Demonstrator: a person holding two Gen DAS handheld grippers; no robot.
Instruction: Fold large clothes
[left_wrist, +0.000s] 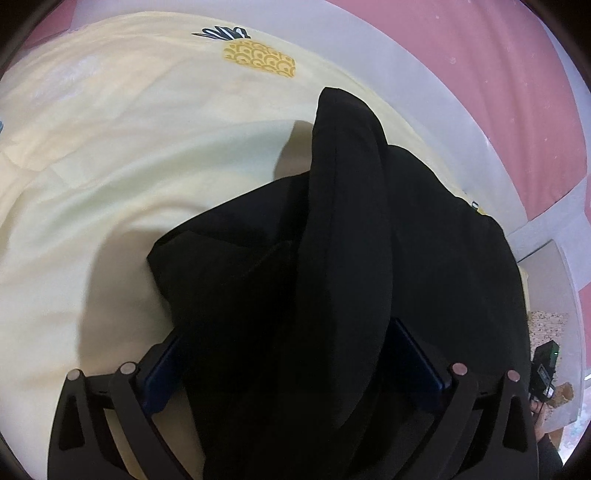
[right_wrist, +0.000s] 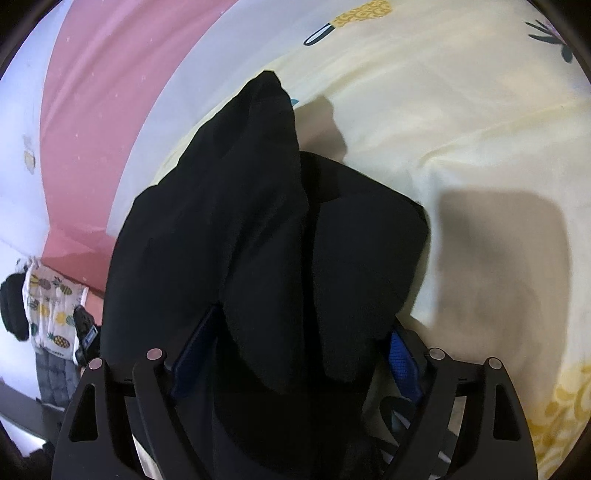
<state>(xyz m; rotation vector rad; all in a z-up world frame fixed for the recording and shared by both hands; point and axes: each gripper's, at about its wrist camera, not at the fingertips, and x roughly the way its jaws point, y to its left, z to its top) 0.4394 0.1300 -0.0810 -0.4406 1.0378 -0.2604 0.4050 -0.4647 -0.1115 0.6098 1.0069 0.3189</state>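
Note:
A large black garment (left_wrist: 332, 258) hangs bunched over my left gripper (left_wrist: 295, 354) and drapes down onto the pale yellow bedsheet (left_wrist: 129, 166). Its blue pads (left_wrist: 162, 373) show at both sides of the cloth, with thick folds between them. The same black garment (right_wrist: 258, 240) fills the right wrist view, lying across my right gripper (right_wrist: 295, 354). Blue pads (right_wrist: 404, 365) flank the cloth there too. The fingertips of both grippers are hidden by fabric.
The sheet carries pineapple prints (left_wrist: 260, 59). A white bed edge (left_wrist: 480, 110) and pink wall (left_wrist: 517, 74) lie beyond. In the right wrist view a pineapple-print cloth (right_wrist: 51, 310) hangs at the left by a dark object (right_wrist: 14, 306).

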